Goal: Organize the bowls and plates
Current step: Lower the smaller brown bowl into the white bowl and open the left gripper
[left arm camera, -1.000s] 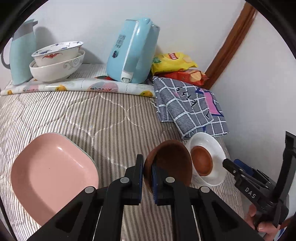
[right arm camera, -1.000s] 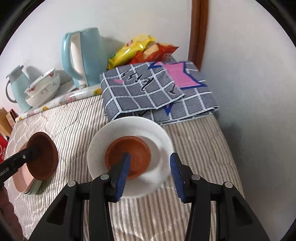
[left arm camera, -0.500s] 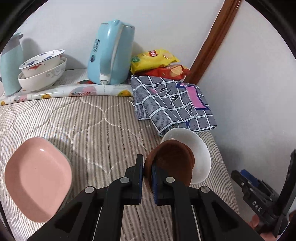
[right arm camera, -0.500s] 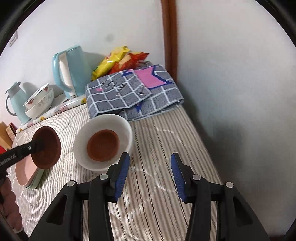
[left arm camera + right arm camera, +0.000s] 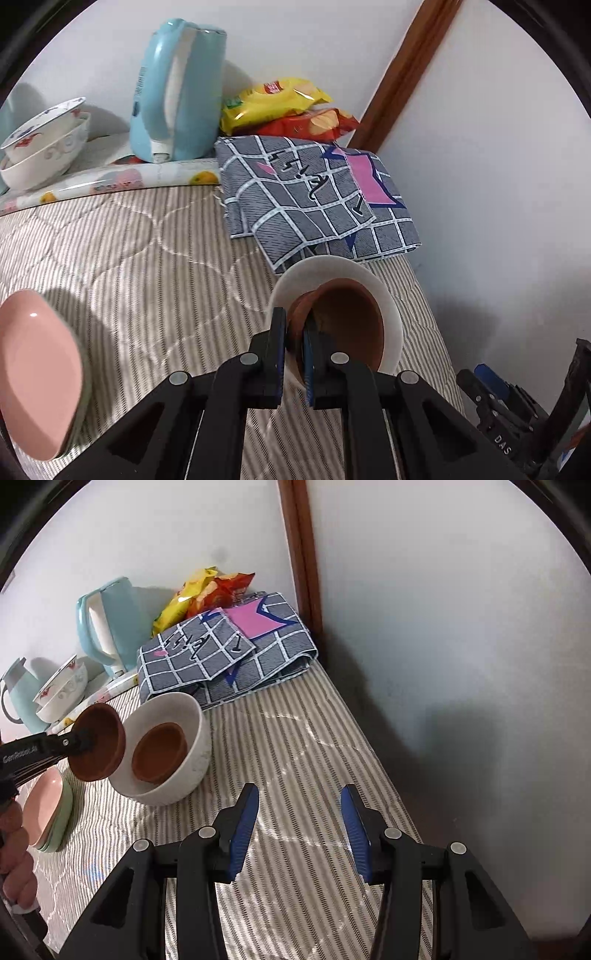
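Note:
My left gripper (image 5: 294, 334) is shut on the rim of a small brown bowl (image 5: 347, 321) and holds it tilted over the left edge of a white bowl (image 5: 388, 299). In the right wrist view the held brown bowl (image 5: 99, 747) hangs beside the white bowl (image 5: 188, 731), which holds a second brown bowl (image 5: 159, 753). My right gripper (image 5: 299, 823) is open and empty, above the striped cloth to the right of the white bowl. A stack of pink and green plates (image 5: 50, 808) lies at the left; it also shows in the left wrist view (image 5: 37, 373).
Two patterned white bowls (image 5: 44, 147) are stacked at the back left beside a light blue kettle (image 5: 177, 92). A folded grey checked cloth (image 5: 314, 199) and snack bags (image 5: 280, 107) lie at the back. A wall (image 5: 461, 664) bounds the right side.
My left gripper has carried the brown bowl to the right, up to the white bowl. My right gripper has drawn back and away from the white bowl, still open.

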Tool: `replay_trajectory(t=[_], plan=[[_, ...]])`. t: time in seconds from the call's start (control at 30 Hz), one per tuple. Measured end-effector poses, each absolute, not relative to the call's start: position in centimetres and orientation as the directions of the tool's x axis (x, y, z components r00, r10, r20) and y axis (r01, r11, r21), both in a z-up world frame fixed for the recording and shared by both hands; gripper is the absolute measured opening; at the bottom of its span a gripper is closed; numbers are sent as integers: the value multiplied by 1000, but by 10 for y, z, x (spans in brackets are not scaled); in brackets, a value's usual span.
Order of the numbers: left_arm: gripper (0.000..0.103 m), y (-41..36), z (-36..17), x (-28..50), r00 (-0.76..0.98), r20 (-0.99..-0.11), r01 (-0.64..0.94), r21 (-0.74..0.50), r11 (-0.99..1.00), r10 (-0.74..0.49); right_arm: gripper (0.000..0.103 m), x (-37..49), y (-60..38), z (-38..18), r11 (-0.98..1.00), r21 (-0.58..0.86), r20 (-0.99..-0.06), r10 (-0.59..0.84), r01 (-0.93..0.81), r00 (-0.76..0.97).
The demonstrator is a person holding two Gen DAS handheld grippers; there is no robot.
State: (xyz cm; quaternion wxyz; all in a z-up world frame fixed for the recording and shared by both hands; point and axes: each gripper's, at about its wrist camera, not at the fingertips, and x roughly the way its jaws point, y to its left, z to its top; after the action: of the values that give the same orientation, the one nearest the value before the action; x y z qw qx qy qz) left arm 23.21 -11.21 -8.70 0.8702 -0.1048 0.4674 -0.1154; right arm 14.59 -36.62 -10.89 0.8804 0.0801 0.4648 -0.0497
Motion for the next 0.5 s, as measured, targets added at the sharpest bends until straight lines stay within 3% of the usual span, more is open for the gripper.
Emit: replay_trajectory(t=[0.5], plan=[[9,-132,-116,256,485,-817,98,-302,948,-311,46,148,-374,-119,975,123,-827,-1,183,563]])
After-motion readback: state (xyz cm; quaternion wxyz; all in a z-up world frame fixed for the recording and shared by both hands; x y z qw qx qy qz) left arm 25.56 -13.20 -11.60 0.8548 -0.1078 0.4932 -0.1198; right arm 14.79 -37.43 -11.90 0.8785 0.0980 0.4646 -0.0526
